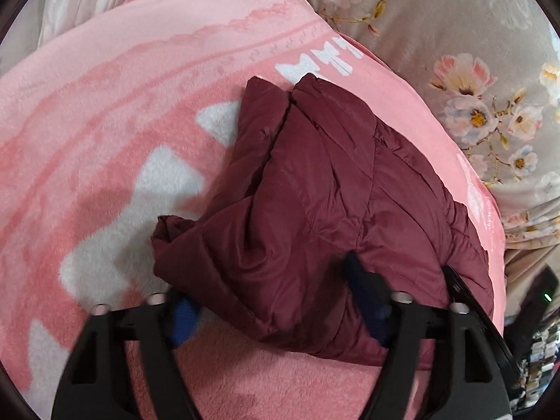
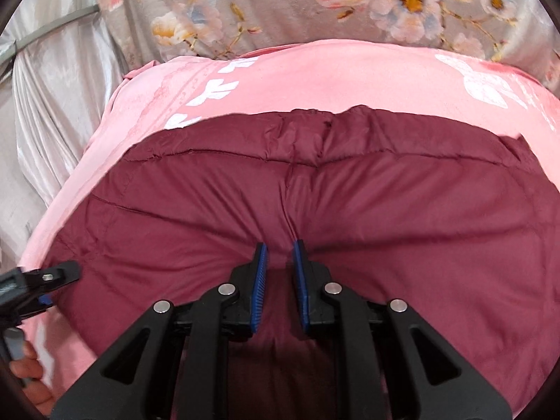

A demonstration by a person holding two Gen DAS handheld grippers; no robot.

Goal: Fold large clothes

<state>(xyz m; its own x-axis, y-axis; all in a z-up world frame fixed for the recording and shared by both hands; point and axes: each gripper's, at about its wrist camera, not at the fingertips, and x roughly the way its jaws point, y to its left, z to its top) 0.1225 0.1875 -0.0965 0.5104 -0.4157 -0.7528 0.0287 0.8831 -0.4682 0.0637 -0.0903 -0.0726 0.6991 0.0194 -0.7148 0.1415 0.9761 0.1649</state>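
Here the maroon jacket [image 1: 315,203], folded on the pink blanket [image 1: 87,122], is straddled by the released left gripper [image 1: 276,301] and narrowly pinched by the right gripper [image 2: 280,248], so slippery padding could be sprung unfolded.

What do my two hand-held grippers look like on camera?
Left hand-held gripper and right hand-held gripper are alike: matte black plastic arms with triangular cutouts, round silver pivot bolts, and ribbed blue finger pads. No cables or markings show.
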